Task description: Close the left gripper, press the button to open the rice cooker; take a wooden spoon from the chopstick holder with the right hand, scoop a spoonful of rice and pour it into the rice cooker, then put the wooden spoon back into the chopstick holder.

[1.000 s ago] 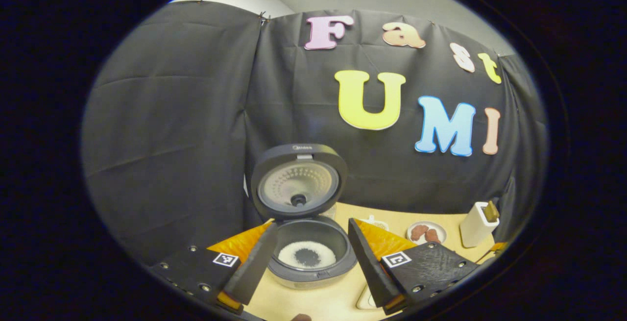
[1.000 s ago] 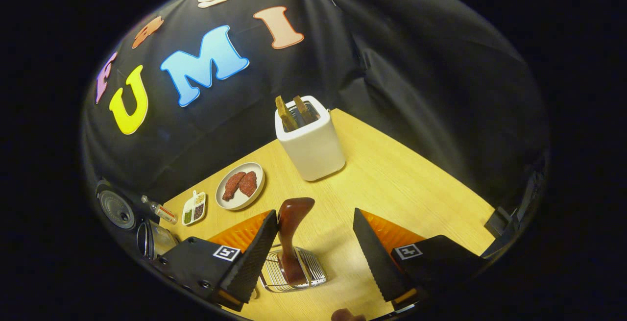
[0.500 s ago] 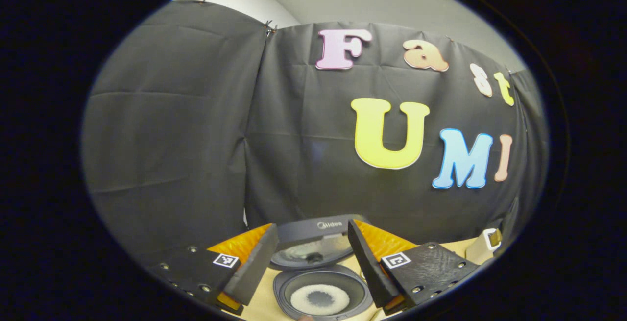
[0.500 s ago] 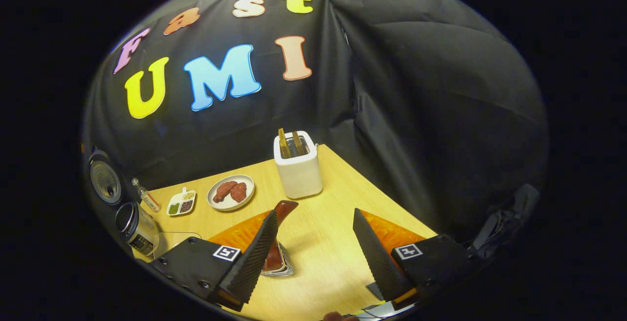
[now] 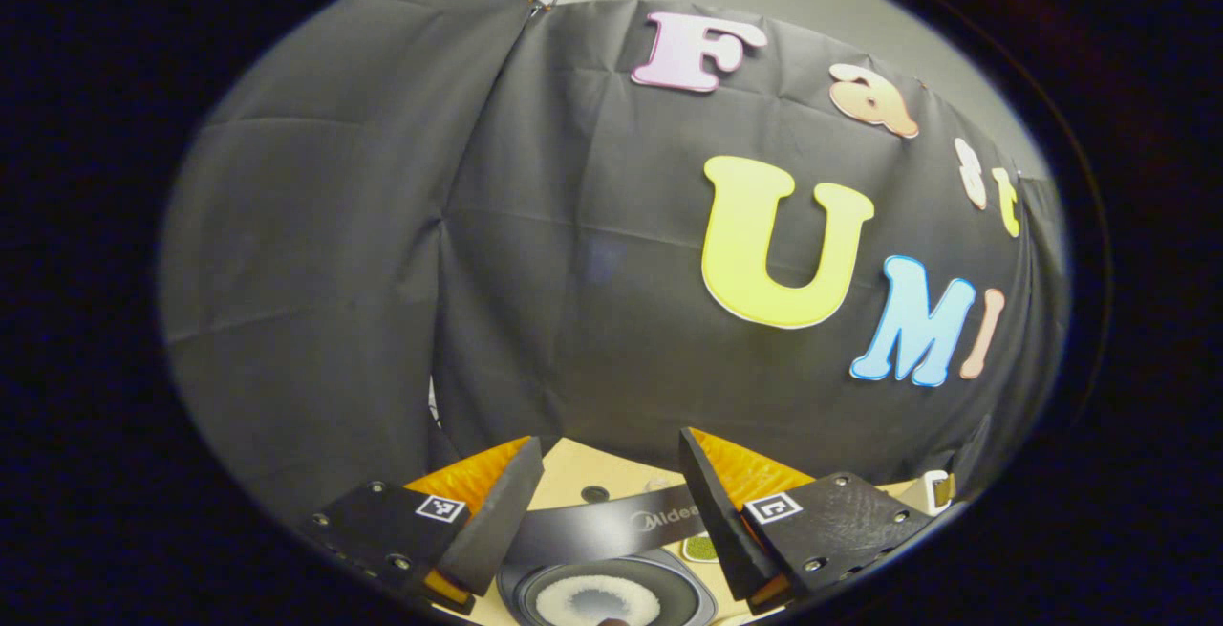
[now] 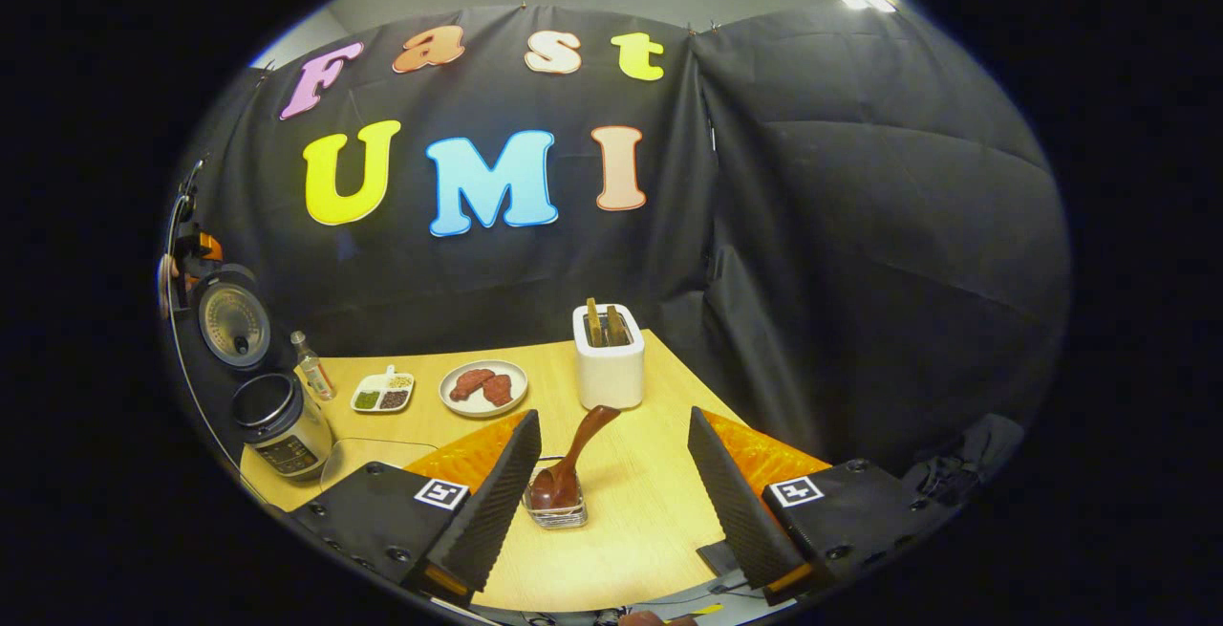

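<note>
Stands open at the left edge of the right gripper view: round grey metal rice cooker (image 6: 277, 422) with its dark domed lid (image 6: 232, 323) tipped up and back; from the left gripper view, seen from directly above instead, with white rice (image 5: 594, 600) ringing the floor of the inner pot and the lid's dark band (image 5: 611, 530) just behind. Leans in the small wire chopstick holder (image 6: 556, 508) on the pale wood-grain tabletop (image 6: 650, 492), bowl down and handle tilted to the right: the dark reddish-brown wooden spoon (image 6: 570, 462), near the front between the right hand-held gripper (image 6: 611, 502) fingers but touched by neither. Spread wide and holding nothing, that gripper; likewise wide and empty the left hand-held gripper (image 5: 611, 511), poised above the cooker. Farther back in the right gripper view: a small clear bottle (image 6: 312, 365), a white divided dish of seasonings (image 6: 382, 394), a round white plate with two reddish meat pieces (image 6: 483, 387), and a white box toaster with two browned slices (image 6: 609, 358). Compared with a second ago, pulled up and away from the spoon and holder, which now look smaller, with far more tabletop showing; the left view tipped steeply, lid no longer seen face-on. Ribbed, wedge-shaped inner faces on all four fingers.
</note>
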`<state>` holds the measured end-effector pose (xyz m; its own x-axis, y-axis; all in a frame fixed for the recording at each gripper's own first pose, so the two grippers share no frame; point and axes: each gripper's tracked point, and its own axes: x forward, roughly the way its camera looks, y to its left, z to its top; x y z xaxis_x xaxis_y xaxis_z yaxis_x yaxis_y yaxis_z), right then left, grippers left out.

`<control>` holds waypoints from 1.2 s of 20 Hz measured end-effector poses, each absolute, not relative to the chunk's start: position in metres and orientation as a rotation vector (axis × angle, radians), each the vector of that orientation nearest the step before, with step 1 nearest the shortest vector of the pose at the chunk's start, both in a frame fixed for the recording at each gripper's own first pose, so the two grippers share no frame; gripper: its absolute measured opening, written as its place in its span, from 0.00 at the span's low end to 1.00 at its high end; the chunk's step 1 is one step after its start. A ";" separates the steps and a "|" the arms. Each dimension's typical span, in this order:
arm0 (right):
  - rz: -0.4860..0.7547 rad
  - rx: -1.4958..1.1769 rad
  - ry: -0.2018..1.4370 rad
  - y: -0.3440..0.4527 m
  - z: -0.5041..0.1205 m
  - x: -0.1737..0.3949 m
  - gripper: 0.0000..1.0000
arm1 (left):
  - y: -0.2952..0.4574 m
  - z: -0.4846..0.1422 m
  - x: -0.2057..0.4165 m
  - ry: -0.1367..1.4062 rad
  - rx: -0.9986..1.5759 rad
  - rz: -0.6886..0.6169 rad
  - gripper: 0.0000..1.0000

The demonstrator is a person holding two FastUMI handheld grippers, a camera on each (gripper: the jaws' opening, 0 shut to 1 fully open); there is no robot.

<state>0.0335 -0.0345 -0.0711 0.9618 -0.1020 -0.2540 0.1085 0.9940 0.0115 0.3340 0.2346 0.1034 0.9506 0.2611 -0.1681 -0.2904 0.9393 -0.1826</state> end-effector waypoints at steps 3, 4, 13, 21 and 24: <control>-0.127 0.016 0.219 -0.032 -0.056 0.019 0.98 | 0.235 0.089 0.345 0.174 -0.215 0.284 0.86; -0.133 0.014 0.213 -0.031 -0.055 0.016 0.98 | 0.233 0.087 0.347 0.183 -0.197 0.287 0.87; -0.087 0.025 0.244 -0.016 -0.075 0.023 0.98 | 0.195 0.055 0.314 0.292 -0.206 0.252 0.90; 0.028 0.032 0.279 -0.020 -0.096 0.056 0.98 | 0.136 -0.020 0.247 0.492 -0.241 0.258 0.99; 0.061 0.032 0.307 -0.030 -0.106 0.069 0.98 | 0.119 -0.056 0.233 0.539 -0.182 0.291 0.95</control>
